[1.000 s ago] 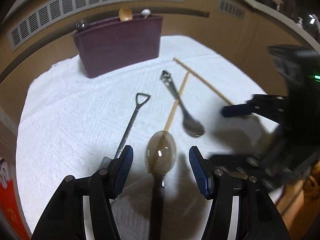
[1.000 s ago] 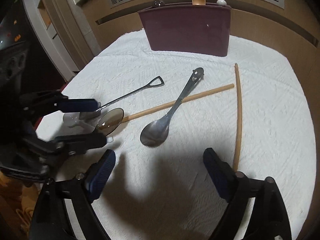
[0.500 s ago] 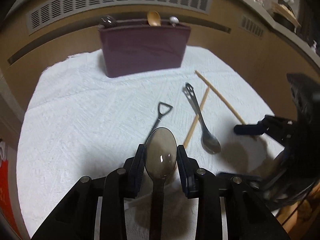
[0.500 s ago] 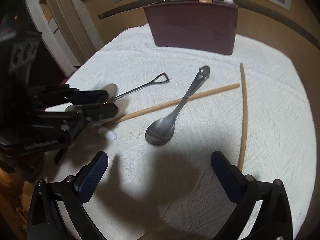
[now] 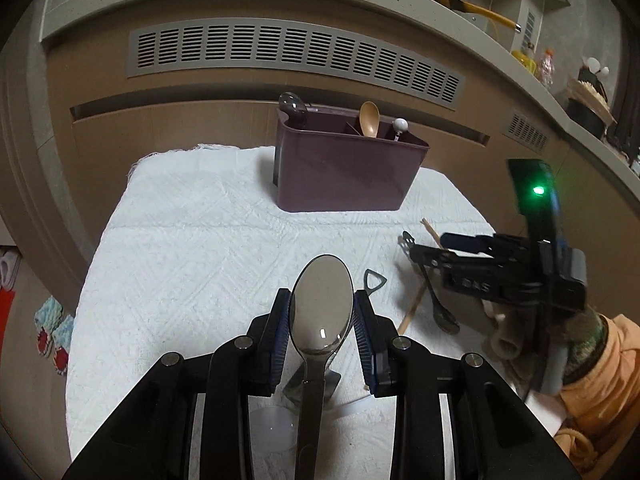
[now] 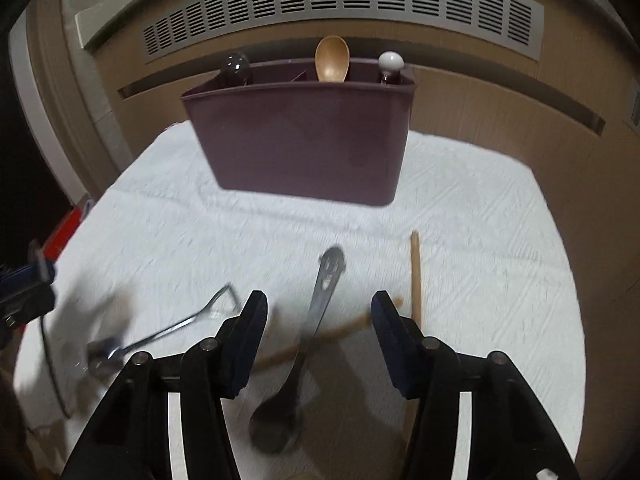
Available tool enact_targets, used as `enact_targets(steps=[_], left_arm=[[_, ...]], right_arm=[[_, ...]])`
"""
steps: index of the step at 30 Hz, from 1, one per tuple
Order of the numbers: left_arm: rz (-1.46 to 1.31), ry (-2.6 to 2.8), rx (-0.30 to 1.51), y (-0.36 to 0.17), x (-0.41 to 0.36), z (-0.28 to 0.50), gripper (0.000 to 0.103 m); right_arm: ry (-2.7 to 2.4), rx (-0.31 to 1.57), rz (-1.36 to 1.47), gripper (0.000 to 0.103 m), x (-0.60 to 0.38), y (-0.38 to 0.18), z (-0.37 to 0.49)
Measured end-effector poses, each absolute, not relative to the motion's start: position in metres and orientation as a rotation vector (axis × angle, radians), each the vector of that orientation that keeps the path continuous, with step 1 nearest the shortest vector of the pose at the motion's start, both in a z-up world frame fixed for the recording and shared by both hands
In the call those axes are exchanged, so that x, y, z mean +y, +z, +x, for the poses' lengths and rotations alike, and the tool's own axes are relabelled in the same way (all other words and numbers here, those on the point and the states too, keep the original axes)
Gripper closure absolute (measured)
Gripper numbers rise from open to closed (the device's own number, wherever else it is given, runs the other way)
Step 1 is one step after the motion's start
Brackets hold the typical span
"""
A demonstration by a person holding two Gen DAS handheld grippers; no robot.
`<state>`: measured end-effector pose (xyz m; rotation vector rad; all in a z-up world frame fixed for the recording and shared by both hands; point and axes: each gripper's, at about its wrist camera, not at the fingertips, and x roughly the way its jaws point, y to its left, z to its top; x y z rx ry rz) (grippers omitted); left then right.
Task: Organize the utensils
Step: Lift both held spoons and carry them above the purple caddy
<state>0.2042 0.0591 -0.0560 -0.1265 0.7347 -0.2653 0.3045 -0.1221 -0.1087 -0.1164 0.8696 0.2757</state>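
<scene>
The left gripper [image 5: 321,312] is clenched on the bowl of a translucent grey spoon [image 5: 322,300], pads pressing both sides and the spoon clear of the cloth. The right gripper [image 6: 319,318] holds nothing: its jaws are closing astride the handle of the steel spoon [image 6: 320,300], pads not yet on it. That spoon lies across one wooden chopstick [image 6: 320,338]; the second chopstick [image 6: 416,276] lies just beside, and a shovel-handled spoon [image 6: 192,320] rests to the left, all on the white cloth [image 6: 460,240]. The maroon caddy [image 6: 300,136] at the back already holds three utensils upright. Judgement: task partly done; one piece in transit, four remain on the cloth.
</scene>
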Motion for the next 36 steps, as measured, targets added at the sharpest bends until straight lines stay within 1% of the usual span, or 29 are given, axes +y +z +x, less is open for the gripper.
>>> enact_targets(steps=[1, 2, 3, 5, 6, 7, 8, 11, 14, 17, 19, 22, 25, 26, 27, 28, 30, 32, 33, 34, 36], left_arm=[[-0.132, -0.266, 0.735, -0.057, 0.059, 0.204, 0.071], [-0.142, -0.266, 0.737, -0.059, 0.062, 0.205, 0.071], [-0.148, -0.266, 0.738, -0.061, 0.063, 0.203, 0.071], [-0.160, -0.265, 0.741, -0.064, 0.066, 0.203, 0.071], [-0.165, -0.263, 0.742, -0.065, 0.067, 0.203, 0.071], [-0.170, -0.262, 0.744, -0.066, 0.068, 0.203, 0.071], [-0.174, -0.260, 0.745, -0.066, 0.069, 0.203, 0.071], [-0.174, -0.257, 0.742, -0.065, 0.068, 0.201, 0.071], [-0.167, -0.259, 0.737, -0.061, 0.065, 0.199, 0.071], [-0.157, -0.262, 0.715, -0.050, 0.059, 0.196, 0.071], [-0.153, -0.266, 0.679, -0.035, 0.055, 0.193, 0.074], [-0.127, -0.275, 0.576, 0.007, 0.048, 0.191, 0.077], [-0.081, -0.266, 0.426, 0.062, 0.041, 0.197, 0.081], [-0.064, -0.250, 0.350, 0.087, 0.038, 0.201, 0.084], [-0.055, -0.241, 0.303, 0.103, 0.035, 0.205, 0.086], [-0.049, -0.240, 0.266, 0.118, 0.034, 0.210, 0.087], [-0.032, -0.241, 0.213, 0.144, 0.027, 0.226, 0.088], [-0.035, -0.281, 0.240, 0.149, 0.025, 0.242, 0.088], [-0.035, -0.327, 0.291, 0.144, 0.023, 0.252, 0.087], [-0.030, -0.354, 0.337, 0.136, 0.021, 0.260, 0.086], [0.012, -0.398, 0.463, 0.104, 0.012, 0.273, 0.085]], right_arm=[[0.263, 0.875, -0.128, 0.051, -0.120, -0.112, 0.310], [0.253, 0.886, -0.135, 0.053, -0.118, -0.116, 0.316], [0.249, 0.898, -0.139, 0.057, -0.116, -0.120, 0.322], [0.247, 0.921, -0.151, 0.068, -0.111, -0.127, 0.330], [0.245, 0.918, -0.150, 0.069, -0.110, -0.128, 0.331], [0.245, 0.911, -0.154, 0.075, -0.109, -0.127, 0.332], [0.255, 0.917, -0.165, 0.085, -0.107, -0.126, 0.331], [0.277, 0.899, -0.162, 0.086, -0.108, -0.115, 0.321], [0.312, 0.842, -0.149, 0.086, -0.114, -0.092, 0.298], [0.342, 0.762, -0.111, 0.086, -0.125, -0.059, 0.270], [0.351, 0.681, -0.086, 0.086, -0.135, -0.031, 0.250], [0.351, 0.552, -0.065, 0.087, -0.145, 0.011, 0.232], [0.328, 0.371, -0.101, 0.087, -0.150, 0.072, 0.225], [0.320, 0.330, -0.109, 0.087, -0.149, 0.090, 0.228], [0.310, 0.297, -0.114, 0.087, -0.151, 0.107, 0.234], [0.292, 0.264, -0.116, 0.087, -0.151, 0.127, 0.242], [0.269, 0.237, -0.113, 0.087, -0.154, 0.150, 0.255], [0.255, 0.227, -0.093, 0.086, -0.163, 0.162, 0.266], [0.252, 0.224, -0.092, 0.086, -0.166, 0.163, 0.266], [0.247, 0.222, -0.099, 0.086, -0.169, 0.160, 0.265], [0.249, 0.231, -0.111, 0.087, -0.170, 0.152, 0.262]])
